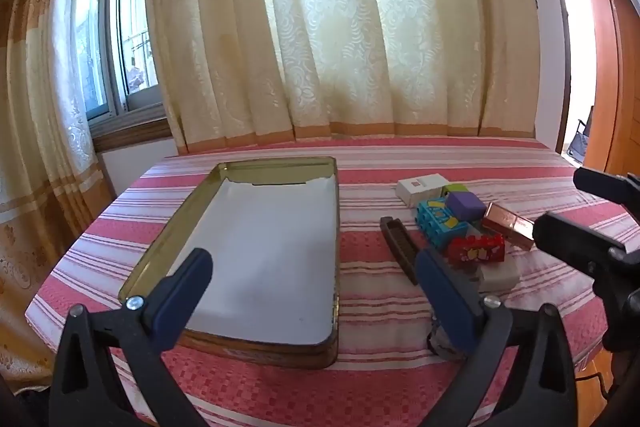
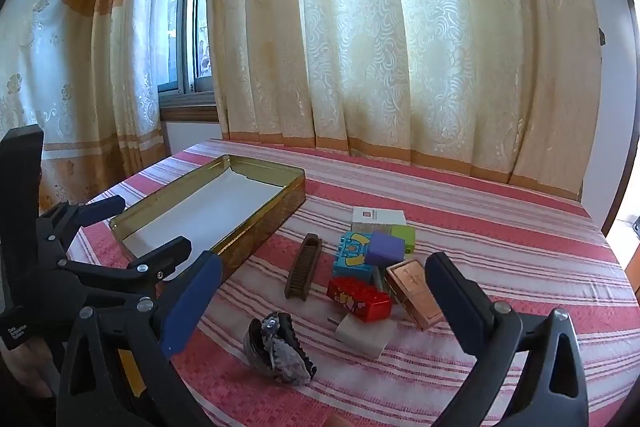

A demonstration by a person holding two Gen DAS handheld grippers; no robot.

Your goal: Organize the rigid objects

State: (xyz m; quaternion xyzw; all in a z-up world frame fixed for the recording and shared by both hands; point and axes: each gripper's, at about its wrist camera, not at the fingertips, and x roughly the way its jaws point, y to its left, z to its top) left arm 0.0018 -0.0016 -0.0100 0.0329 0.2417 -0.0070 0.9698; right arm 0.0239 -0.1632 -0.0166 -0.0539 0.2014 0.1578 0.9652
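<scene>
An open gold tin [image 1: 168, 239] with a white lining lies on the striped cloth, left of a pile of small items. The pile holds a white box [image 2: 378, 217], a blue brick [image 2: 350, 255], a purple block [image 2: 386, 247], a red brick [image 2: 360, 299], a copper case [image 2: 414, 291] and a white plug [image 2: 364, 337]. A brown ridged bar [image 2: 304, 267] and a grey claw clip [image 2: 276, 351] lie apart. My left gripper [image 1: 314, 263] hovers open over the tin's near end. My right gripper [image 2: 324, 267] hangs open before the pile, empty.
The table [image 2: 520, 227] is covered by a red and white striped cloth and backs onto cream curtains [image 1: 340, 27]. A window [image 1: 132, 47] is at the back left, a wooden door frame [image 1: 616, 87] at the right. The table's near edge lies under the grippers.
</scene>
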